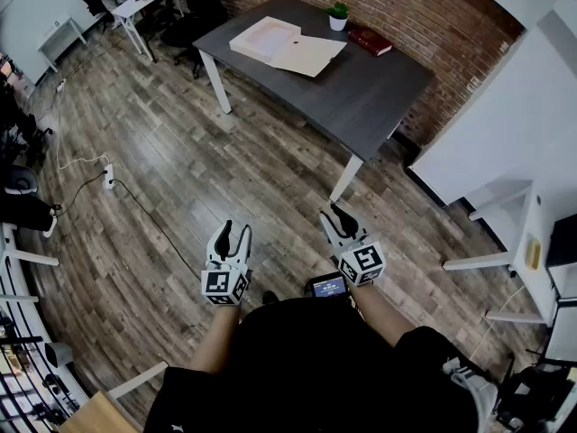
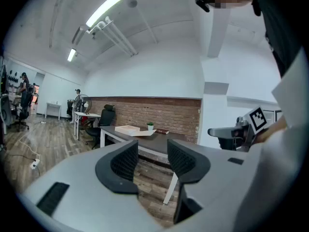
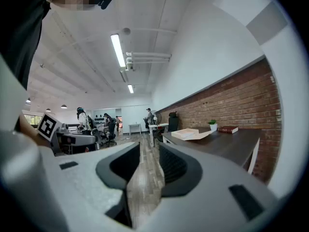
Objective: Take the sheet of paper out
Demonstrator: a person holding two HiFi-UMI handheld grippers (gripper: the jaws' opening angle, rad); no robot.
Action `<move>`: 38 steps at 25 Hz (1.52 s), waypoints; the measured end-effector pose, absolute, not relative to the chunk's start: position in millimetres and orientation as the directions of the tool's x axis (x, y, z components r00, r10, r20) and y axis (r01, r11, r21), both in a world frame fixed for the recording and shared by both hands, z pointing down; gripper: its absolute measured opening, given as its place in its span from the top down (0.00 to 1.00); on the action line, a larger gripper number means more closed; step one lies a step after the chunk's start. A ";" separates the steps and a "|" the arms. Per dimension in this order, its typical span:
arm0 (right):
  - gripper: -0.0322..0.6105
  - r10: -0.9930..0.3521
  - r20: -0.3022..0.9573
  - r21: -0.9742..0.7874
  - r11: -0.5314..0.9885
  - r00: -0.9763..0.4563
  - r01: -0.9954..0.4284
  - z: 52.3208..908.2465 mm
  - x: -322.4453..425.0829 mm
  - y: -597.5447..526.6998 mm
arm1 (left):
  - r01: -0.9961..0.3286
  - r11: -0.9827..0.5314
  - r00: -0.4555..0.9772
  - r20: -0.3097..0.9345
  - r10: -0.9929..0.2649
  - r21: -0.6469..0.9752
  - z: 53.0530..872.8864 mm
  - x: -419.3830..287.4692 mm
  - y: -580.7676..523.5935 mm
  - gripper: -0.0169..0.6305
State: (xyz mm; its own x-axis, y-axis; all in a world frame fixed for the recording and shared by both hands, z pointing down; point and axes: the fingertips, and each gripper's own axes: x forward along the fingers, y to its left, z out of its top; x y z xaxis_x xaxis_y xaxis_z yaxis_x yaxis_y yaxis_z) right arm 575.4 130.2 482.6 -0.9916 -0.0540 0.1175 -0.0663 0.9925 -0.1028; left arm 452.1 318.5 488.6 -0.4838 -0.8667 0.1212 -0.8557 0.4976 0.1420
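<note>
"What are those two hand-held tools doing?"

"Both are held out in front of the person's waist, roughly level. The black-jawed left gripper (image 1: 233, 230) has its jaws spread, with nothing but floor showing between them. The black-jawed right gripper (image 1: 333, 213) is spread wide as well and pinches nothing. They sit side by side but apart."

"And the paper?"

"Well away from them, at twelve o'clock from the grippers. The cream sheet of paper (image 1: 309, 55) lies flat on the dark grey rectangular table (image 1: 361, 97) with white legs. It is at about four o'clock of the shallow cream cardboard box (image 1: 264, 36), and one edge overlaps the box. Whether that edge is tucked inside, I can't tell from here."

"Anything else up there?"

"A small green plant (image 1: 338, 16) in a white pot stands at two o'clock of the box, close to the red brick wall (image 1: 433, 16). A dark red book (image 1: 370, 40) lies near the plant, at its four o'clock."

"And between the person and the table?"

"Brown wood-plank floor (image 1: 180, 152). A thin black cable (image 1: 153, 224) trails across it at ten o'clock from the left gripper."
</note>
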 end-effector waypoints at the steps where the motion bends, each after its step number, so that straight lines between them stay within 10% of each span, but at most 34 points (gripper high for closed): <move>1: 0.75 -0.053 0.118 -0.103 0.993 -0.992 -0.065 482.5 578.5 129.4 | -0.854 0.498 -0.485 0.119 -0.866 0.146 486.8 454.8 318.3 0.70; 26: 0.75 0.101 0.079 -0.222 0.972 -0.992 0.081 504.1 621.9 82.7 | -0.823 0.545 -0.525 0.149 -0.838 0.158 490.9 507.1 263.0 0.71; 38: 0.75 0.042 0.110 -0.191 0.981 -0.993 0.020 510.2 525.5 43.0 | -0.809 0.558 -0.546 0.117 -0.829 0.185 500.1 400.4 246.1 0.72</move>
